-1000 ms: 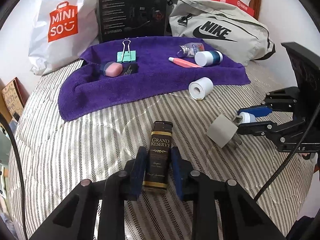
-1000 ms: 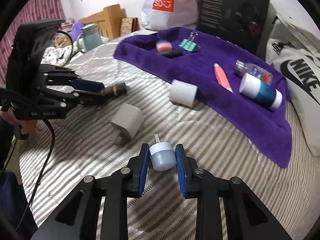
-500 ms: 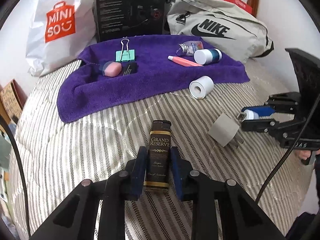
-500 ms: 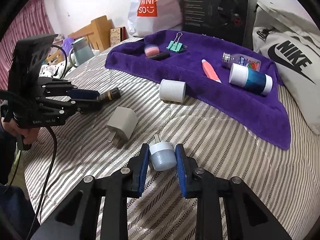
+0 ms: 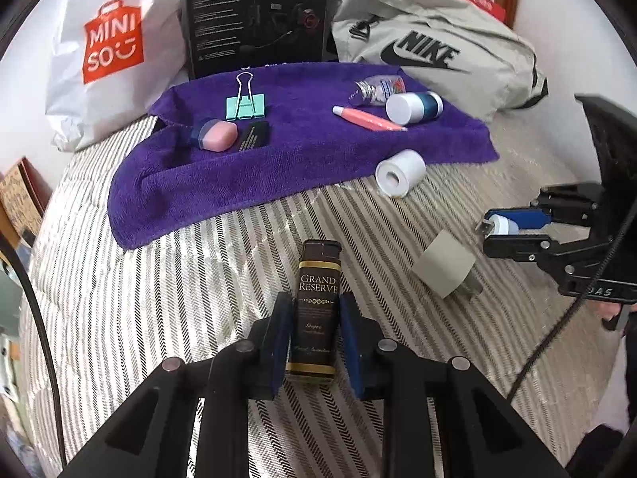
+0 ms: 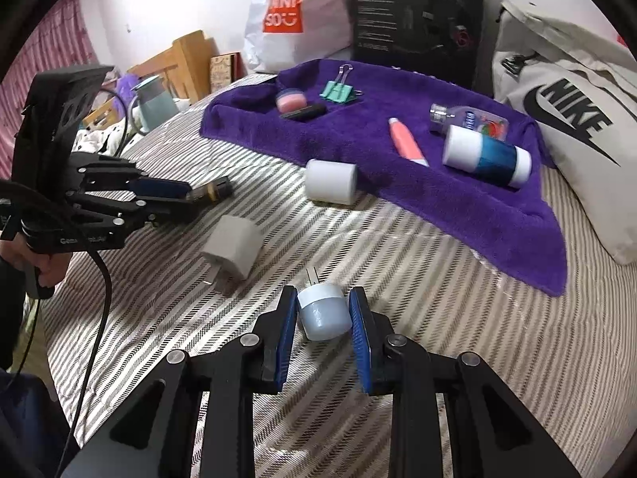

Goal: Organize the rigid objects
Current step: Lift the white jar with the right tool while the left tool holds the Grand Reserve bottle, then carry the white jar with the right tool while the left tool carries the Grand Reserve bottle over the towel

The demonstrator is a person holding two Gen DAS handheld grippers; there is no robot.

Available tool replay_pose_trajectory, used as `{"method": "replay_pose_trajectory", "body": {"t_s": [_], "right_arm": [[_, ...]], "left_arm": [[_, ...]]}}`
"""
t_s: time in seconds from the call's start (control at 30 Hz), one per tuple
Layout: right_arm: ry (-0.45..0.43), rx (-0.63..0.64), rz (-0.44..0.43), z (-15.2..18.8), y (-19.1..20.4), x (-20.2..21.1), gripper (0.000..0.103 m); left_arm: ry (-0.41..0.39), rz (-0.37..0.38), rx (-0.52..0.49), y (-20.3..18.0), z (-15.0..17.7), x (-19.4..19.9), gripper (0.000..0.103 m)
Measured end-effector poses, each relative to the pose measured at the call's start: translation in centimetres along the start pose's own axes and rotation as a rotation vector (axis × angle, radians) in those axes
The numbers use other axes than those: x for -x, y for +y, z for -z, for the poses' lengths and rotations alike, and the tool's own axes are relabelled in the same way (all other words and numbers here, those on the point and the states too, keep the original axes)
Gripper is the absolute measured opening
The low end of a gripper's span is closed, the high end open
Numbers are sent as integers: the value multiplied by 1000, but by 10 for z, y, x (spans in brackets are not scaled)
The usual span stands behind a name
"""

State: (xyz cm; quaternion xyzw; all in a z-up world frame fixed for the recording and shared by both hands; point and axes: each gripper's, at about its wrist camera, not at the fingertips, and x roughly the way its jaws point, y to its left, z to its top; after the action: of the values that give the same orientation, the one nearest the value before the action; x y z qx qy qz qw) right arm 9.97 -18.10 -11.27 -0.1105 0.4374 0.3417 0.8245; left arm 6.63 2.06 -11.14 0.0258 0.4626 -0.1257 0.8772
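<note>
Currently left gripper (image 5: pixel 314 328) clamps dark box (image 5: pixel 317 306), long axis toward 12 | purple towel (image 5: pixel 298 159) at 12 | right gripper (image 6: pixel 323 310) holds, seemingly, a plug-in light (image 6: pixel 323 310); towel at 1, nearer.

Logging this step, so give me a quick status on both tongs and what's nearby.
Left tongs shut on Grand Reserve box. Right tongs shut on small white plug. Grey charger and white roll lie short of purple towel.
</note>
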Motion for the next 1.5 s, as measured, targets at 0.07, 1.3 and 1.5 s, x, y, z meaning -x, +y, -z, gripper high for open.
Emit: {"method": "replay_pose_trajectory", "body": {"t_s": [0.07, 1.3, 1.5], "right_arm": [[-2, -9, 4, -1, -3, 3, 27], [22, 2, -23, -13, -7, 7, 27], [5, -30, -46, -21, -15, 13, 27]], "left_arm": [[-1, -2, -1, 0, -1, 3, 23], [20, -14, -16, 4, -16, 2, 22], [-9, -6, 2, 10, -26, 16, 22]]}}
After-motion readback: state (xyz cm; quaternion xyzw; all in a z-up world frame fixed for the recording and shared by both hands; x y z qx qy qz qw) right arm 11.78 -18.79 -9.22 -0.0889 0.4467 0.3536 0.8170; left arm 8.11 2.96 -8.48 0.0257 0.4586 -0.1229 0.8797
